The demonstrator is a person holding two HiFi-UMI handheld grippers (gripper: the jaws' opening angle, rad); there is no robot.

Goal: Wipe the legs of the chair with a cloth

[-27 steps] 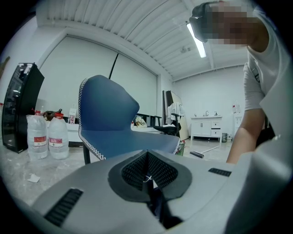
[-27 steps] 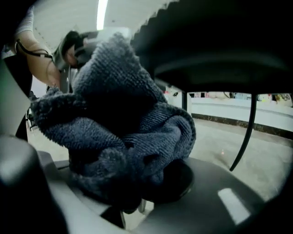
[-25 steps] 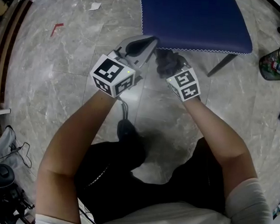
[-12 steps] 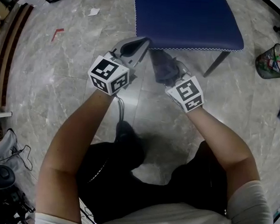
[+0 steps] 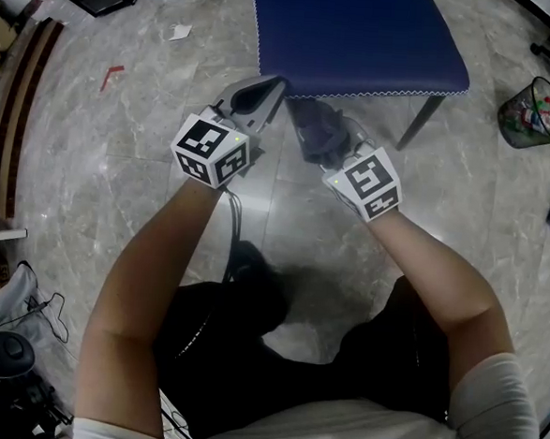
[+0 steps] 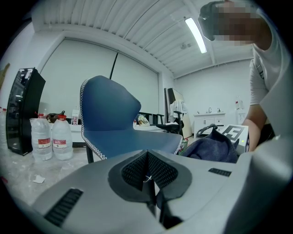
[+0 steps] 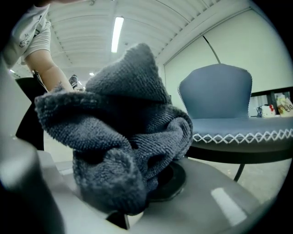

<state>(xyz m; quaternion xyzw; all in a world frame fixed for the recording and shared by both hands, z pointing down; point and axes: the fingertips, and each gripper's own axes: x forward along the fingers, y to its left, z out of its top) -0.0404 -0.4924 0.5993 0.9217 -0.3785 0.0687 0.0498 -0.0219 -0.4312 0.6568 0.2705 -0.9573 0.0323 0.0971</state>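
- Right gripper point(image 5: 329, 144): jaws have just been closing and now pinch the bunched dark grey terry cloth point(image 7: 123, 137). The cloth heaps up over the jaw tips in the right gripper view.
- Left gripper point(image 6: 152, 185): jaws pressed together, nothing between them. It is held beside the right one, at 11 o'clock from the cloth in the head view.
- The cloth sits in the air just short of the front edge of the blue upholstered chair with white zigzag stitching point(image 5: 354, 32), which fills 12 o'clock.
- The cloth touches no leg. One thin black chair leg point(image 5: 421, 121) shows at 1 o'clock, apart from the cloth.
- Progress, as we judge it: the cloth is secured and wiping has not begun. Every leg is still to do, and we cannot tell from here whether any is clean or dirty.
- Surface: glossy grey marbled tile floor point(image 5: 101, 155). A red scrap point(image 5: 113, 69) and a white paper scrap point(image 5: 180, 32) lie at 10 to 11 o'clock.
- Room: black wire waste basket point(image 5: 531, 114) at 2 o'clock. In the left gripper view, two clear water bottles with red labels point(image 6: 52, 137) stand at 9 o'clock and a ceiling strip light point(image 6: 196, 34) shows at 1 o'clock.
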